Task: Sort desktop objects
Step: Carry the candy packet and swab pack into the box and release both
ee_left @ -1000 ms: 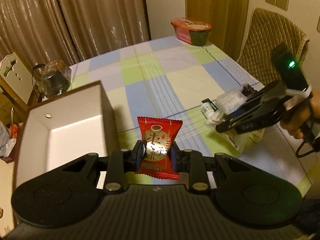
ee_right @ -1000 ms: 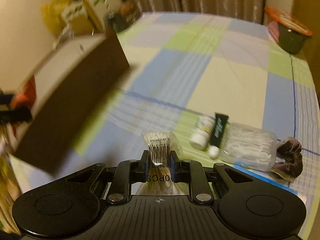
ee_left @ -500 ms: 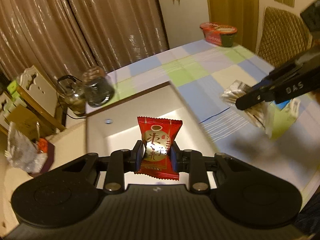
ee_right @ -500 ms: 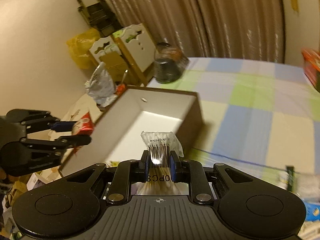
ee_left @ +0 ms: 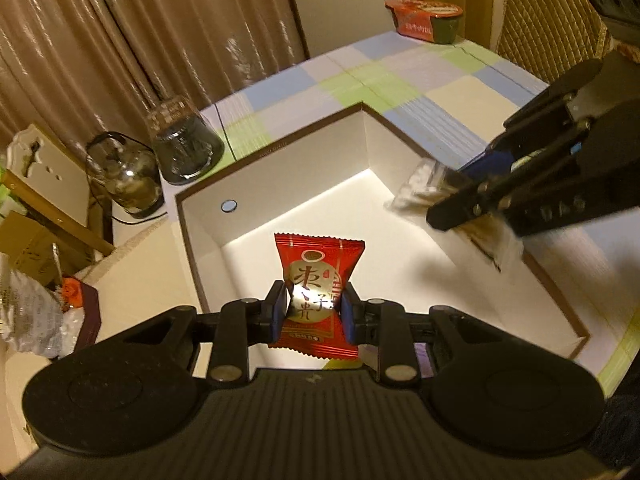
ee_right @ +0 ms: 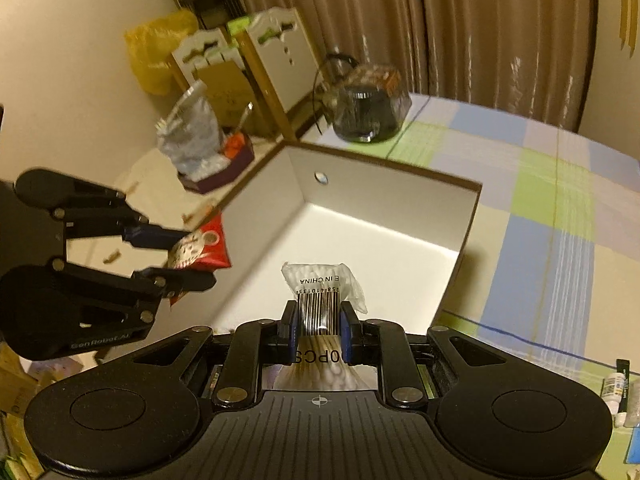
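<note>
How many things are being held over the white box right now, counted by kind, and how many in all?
Red snack packet: 1
Clear bag of cotton swabs: 1
Total: 2, both above the white box.

Light: dim, warm yellow; my white box [ee_left: 304, 208] floor glares.
Blur: my right tongs [ee_left: 452, 216] smear.
Edges: fisheye bends my curtains [ee_right: 500, 20].
</note>
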The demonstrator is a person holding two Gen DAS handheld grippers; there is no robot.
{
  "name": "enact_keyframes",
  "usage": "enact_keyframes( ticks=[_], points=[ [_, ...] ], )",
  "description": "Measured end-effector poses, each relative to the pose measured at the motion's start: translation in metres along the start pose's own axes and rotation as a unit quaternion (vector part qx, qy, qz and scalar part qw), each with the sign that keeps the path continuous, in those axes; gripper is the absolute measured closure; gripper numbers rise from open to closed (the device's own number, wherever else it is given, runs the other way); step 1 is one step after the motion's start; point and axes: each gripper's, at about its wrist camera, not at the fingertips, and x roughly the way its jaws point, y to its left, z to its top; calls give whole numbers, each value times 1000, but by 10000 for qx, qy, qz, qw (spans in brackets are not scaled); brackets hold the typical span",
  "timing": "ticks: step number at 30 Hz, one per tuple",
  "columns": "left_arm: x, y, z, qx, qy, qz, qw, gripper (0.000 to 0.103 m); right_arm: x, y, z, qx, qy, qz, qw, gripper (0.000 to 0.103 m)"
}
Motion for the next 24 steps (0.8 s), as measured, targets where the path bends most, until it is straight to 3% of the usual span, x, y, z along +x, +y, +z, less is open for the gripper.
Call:
enact_keyframes(
  ticks=[10, 21, 23, 24],
  points=[
    [57, 11, -1, 194, 388, -378, 9983, 79, 45, -2, -1, -34, 396, -373, 9985, 84],
    [83, 14, 2, 232, 493, -607, 9967, 77, 53, 3, 0, -165, 450, -504, 9976, 84],
    [84, 16, 3, 210, 496, -630, 9966, 74, 53, 4, 1, -200, 464, -517, 9974, 84],
    [84, 16, 3, 196, 502, -633, 9965, 66, 54, 5, 1, -259, 513, -520, 9970, 84]
  ],
)
